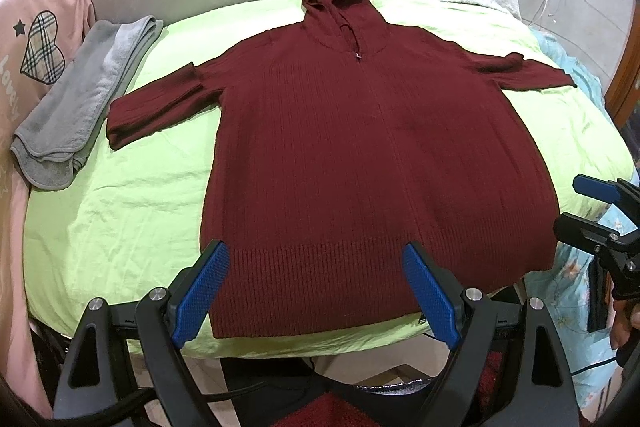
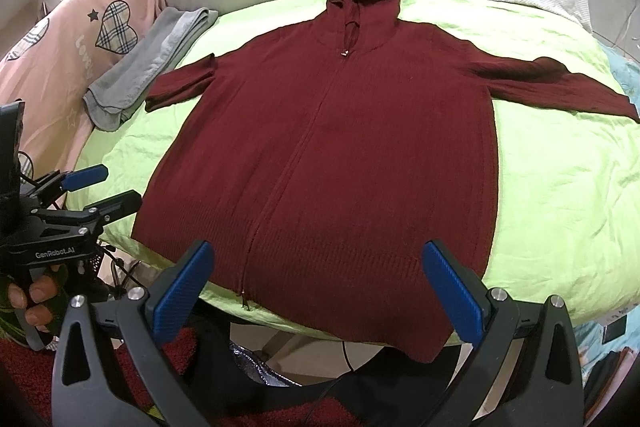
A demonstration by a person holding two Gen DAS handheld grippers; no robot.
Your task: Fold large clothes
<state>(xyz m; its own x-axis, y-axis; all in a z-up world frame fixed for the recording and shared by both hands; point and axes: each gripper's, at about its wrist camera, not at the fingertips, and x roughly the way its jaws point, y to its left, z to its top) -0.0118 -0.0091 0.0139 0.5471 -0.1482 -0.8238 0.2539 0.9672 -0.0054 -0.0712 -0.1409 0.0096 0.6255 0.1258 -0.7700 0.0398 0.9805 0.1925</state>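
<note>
The maroon hoodie (image 1: pixel 372 147) lies flat on the bed (image 1: pixel 120 211), hood at 12 o'clock; soft, heavy knit, likely floppy, best pinched at cuffs or hem. Left gripper (image 1: pixel 316 291) and right gripper (image 2: pixel 316 291) both hang with jaws wide, holding nothing

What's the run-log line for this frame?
left gripper: open, empty | right gripper: open, empty | maroon hoodie: flat, unfolded

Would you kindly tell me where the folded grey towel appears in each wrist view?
Left wrist view: the folded grey towel lies at the left edge, beside the sweater's sleeve.
Right wrist view: the towel lies upper left, beyond the same sleeve.
Shared landmark: the maroon knitted hooded sweater, spread flat on the green sheet.
</note>
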